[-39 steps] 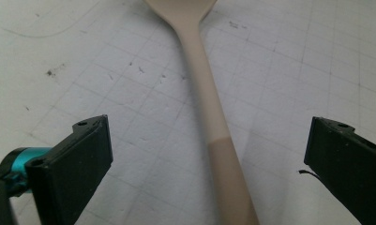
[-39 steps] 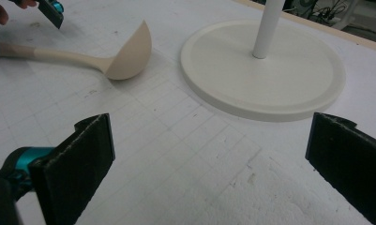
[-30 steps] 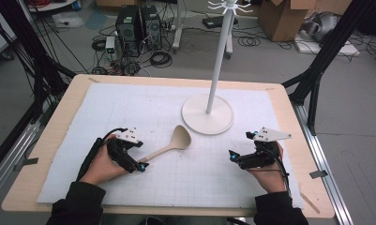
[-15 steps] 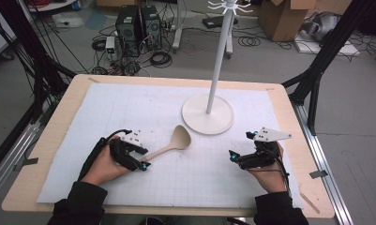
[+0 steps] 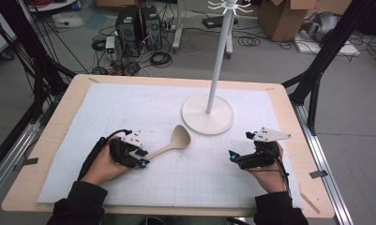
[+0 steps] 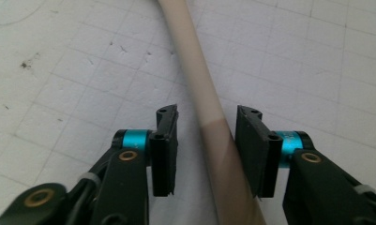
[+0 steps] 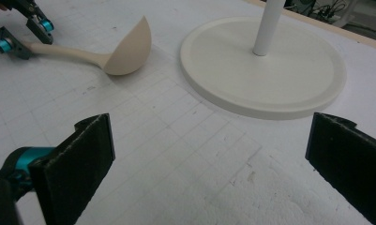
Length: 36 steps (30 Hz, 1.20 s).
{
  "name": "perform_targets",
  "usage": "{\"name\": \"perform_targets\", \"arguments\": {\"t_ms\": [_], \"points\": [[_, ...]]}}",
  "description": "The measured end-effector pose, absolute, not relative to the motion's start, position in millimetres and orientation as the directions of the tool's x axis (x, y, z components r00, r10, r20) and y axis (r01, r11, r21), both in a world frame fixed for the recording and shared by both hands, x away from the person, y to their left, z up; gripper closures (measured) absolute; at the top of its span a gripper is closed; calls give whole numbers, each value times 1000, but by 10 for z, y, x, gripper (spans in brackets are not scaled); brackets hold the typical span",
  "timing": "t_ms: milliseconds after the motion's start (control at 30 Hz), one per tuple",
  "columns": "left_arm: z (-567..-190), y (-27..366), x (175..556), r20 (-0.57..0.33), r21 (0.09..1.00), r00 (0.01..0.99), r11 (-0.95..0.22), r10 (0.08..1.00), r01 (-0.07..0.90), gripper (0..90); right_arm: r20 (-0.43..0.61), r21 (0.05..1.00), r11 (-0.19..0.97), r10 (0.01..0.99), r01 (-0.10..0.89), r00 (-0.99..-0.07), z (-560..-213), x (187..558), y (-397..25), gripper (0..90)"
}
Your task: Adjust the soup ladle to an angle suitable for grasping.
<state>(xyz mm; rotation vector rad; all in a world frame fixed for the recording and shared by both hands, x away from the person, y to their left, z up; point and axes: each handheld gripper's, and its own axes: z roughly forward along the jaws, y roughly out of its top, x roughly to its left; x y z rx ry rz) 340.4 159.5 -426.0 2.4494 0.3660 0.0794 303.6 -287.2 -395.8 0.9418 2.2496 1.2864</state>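
Straddling the spoon (image 5: 169, 146) handle w/ jaws apart, not clamped, the left claw (image 5: 142, 158) sat near-left on the desk (image 5: 49, 140). Right claw (image 5: 232, 157), jaws wide apart, rested near the stand (image 5: 208, 115) base.

Beige spoon (image 5: 170, 145) lying flat on the white gridded mat, just left of frame centre in the high view. Long straight handle runs down-left, rounded bowl at the upper-right end. Handle is paler along most of its length, slightly darker tan at the tail end (image 6: 232, 183). Bowl tips up on its side (image 7: 129, 47).
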Motion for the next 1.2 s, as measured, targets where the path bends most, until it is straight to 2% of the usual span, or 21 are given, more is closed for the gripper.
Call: {"name": "perform_targets", "arguments": {"t_ms": [33,333,467,900,1200], "points": [[-4250,1586,3406,-39,611,962,-756,271,237,674,0,861,356,713,362,-701,-3957,3035,-2870,3],[-4216,1549,3426,-50,578,957,-773,287,262,693,-4,861,359,714,361,-700,-3948,3031,-2882,3],[-4216,1574,3434,-51,582,952,-765,302,274,759,-3,864,354,714,358,-700,-3933,3024,-2890,3],[-4085,1506,3510,-44,571,970,-791,239,220,762,-14,867,355,719,350,-695,-3888,3005,-2918,3],[-4042,1275,3557,-47,559,981,-809,189,183,762,-17,871,349,724,345,-690,-3853,2988,-2954,3]]}}
